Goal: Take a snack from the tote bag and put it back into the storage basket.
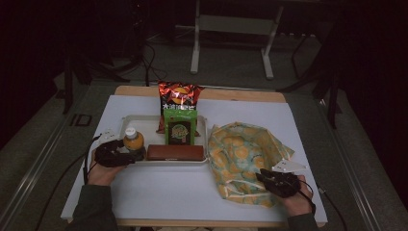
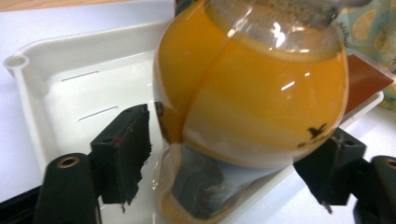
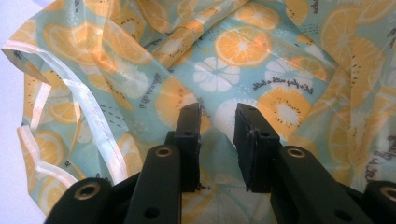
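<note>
A round bottle of orange juice (image 1: pixel 133 139) stands at the left end of a white tray (image 1: pixel 144 119). My left gripper (image 1: pixel 127 153) reaches in from the left with the bottle (image 2: pixel 252 93) between its jaws. The left pad (image 2: pixel 133 149) stands a sliver off the bottle's side, so the gripper (image 2: pixel 229 161) reads as open. At the right lies a crumpled bag (image 1: pixel 240 149) printed with citrus slices. My right gripper (image 1: pixel 261 176) rests at its near right corner. Its jaws (image 3: pixel 217 135) stand a narrow gap apart over the bag's cloth (image 3: pixel 261 46), pinching nothing that I can see.
The tray's rim (image 2: pixel 28 84) also encloses a brown bar (image 1: pixel 175 152) along the front and an upright green packet (image 1: pixel 180 127) behind it. A red chips bag (image 1: pixel 179 96) stands at the tray's far edge. White table (image 1: pixel 163 192) lies bare in front.
</note>
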A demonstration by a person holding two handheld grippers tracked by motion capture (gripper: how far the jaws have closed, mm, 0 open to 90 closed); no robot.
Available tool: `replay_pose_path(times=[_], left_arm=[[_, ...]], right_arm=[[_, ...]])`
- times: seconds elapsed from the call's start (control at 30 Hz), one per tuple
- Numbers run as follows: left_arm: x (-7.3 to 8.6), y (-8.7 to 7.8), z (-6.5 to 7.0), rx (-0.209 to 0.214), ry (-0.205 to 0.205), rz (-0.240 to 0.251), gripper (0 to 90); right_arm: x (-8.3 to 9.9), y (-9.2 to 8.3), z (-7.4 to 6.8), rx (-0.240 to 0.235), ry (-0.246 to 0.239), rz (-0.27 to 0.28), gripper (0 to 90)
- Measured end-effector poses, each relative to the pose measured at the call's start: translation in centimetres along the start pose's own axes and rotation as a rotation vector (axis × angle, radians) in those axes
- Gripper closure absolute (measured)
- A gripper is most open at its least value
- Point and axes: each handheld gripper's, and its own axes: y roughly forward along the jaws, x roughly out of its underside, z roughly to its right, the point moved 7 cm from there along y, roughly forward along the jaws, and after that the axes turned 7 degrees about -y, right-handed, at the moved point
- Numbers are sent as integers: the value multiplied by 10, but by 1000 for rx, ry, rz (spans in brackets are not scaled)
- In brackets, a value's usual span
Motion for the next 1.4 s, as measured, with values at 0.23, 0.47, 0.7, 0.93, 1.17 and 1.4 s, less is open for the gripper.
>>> replay_pose_path(times=[0.23, 0.47, 0.7, 0.93, 1.17, 1.4], left_arm=[[3, -9, -1, -7, -2, 11, 224], [13, -17, -1, -5, -9, -2, 233], [29, -17, 3, -8, 14, -59, 264], [39, -19, 7, 1, 26, -93, 349], [41, -19, 12, 24, 59, -93, 513], [45, -15, 17, 46, 92, -118, 588]], right_arm=[[0, 0, 0, -1, -1, -2, 712], [0, 0, 0, -2, -2, -5, 710], [0, 1, -1, -3, -4, -5, 709], [0, 0, -1, -2, -3, 0, 709], [0, 1, -1, -4, -5, -1, 708], [0, 1, -1, -3, -5, -2, 707]])
